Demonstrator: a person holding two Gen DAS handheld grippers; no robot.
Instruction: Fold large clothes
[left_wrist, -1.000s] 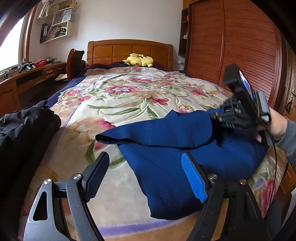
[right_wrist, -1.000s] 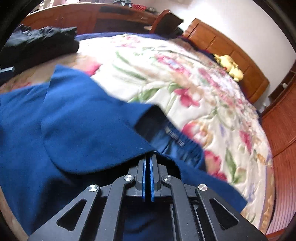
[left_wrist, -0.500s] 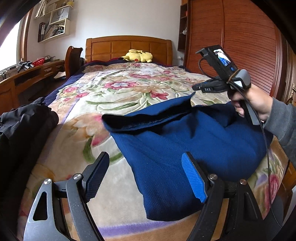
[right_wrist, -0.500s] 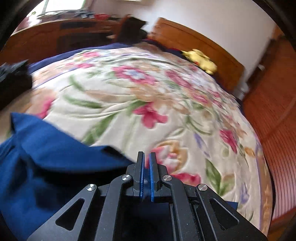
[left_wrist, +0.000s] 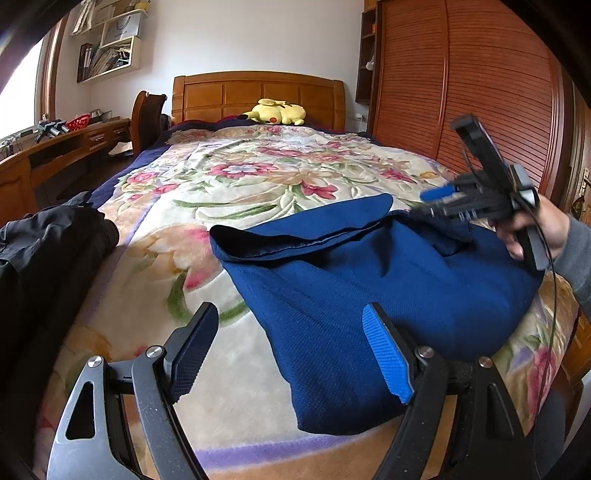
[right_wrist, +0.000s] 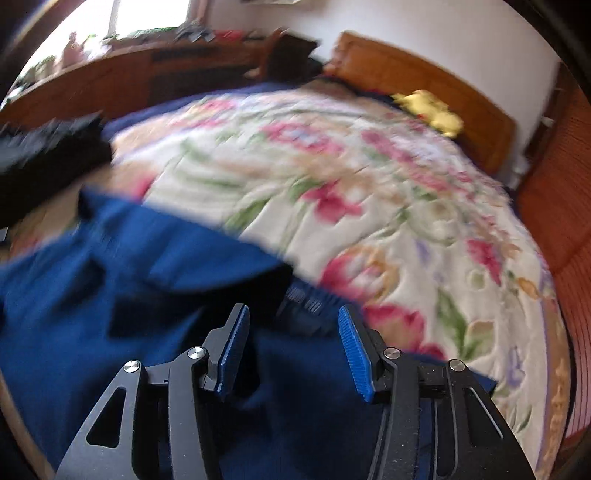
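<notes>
Status: my left claw (left_wrist: 288, 354) stands with its jaws wide apart and grips nothing; my right claw (right_wrist: 291, 350) likewise has its jaws apart and empty, with cloth under and ahead of its tips. The blue garment (left_wrist: 369, 288) lies on the bed (left_wrist: 240, 184), directly ahead of my left claw and extending to that claw's right; its near edge sits just ahead of the left claw's right finger. One fold appears done: an upper flap (left_wrist: 306, 229) lies doubled over the body of the cloth, beyond my left claw. I judge the task partly complete; the piece is still broad, so further folds and squaring of edges remain. A dark garment (left_wrist: 48, 251) lies to the left of my left claw, apparently untreated.
</notes>
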